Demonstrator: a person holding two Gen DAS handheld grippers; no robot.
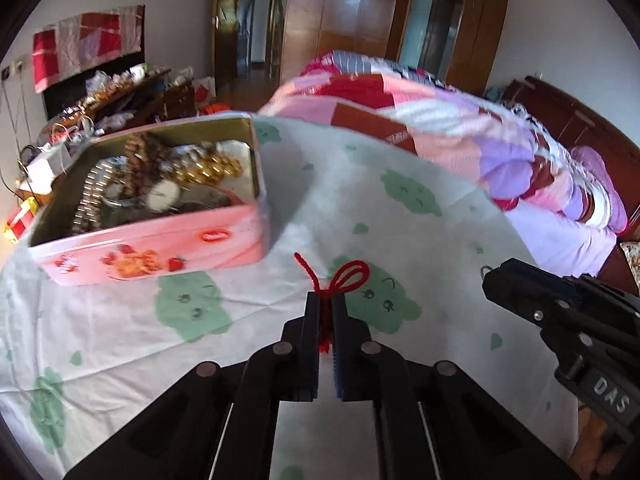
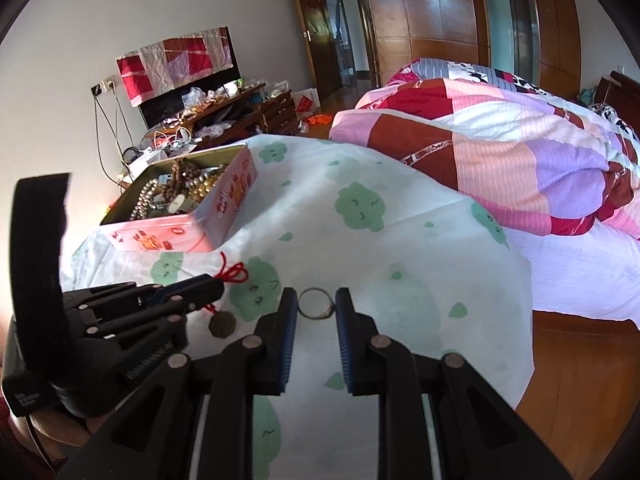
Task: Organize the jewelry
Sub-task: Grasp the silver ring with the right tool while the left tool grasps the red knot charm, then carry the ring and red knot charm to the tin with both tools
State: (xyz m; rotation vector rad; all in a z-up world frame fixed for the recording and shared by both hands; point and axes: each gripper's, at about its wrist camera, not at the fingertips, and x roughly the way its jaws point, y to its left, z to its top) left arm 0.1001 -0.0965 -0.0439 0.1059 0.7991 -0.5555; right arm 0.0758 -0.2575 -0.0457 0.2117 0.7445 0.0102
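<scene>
A pink tin (image 1: pixel 152 248) on the cloud-print sheet (image 1: pixel 340 184) holds bead strings and a watch. The left gripper (image 1: pixel 326 304) pinches a red cord (image 1: pixel 344 276) with a hanging pendant (image 2: pixel 222 324); the right gripper (image 2: pixel 316 304) clasps a metal ring (image 2: pixel 314 303). A patchwork quilt (image 2: pixel 500 148) lies behind.

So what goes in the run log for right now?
left gripper: shut on red cord charm | right gripper: holds metal ring | pink tin: open
</scene>
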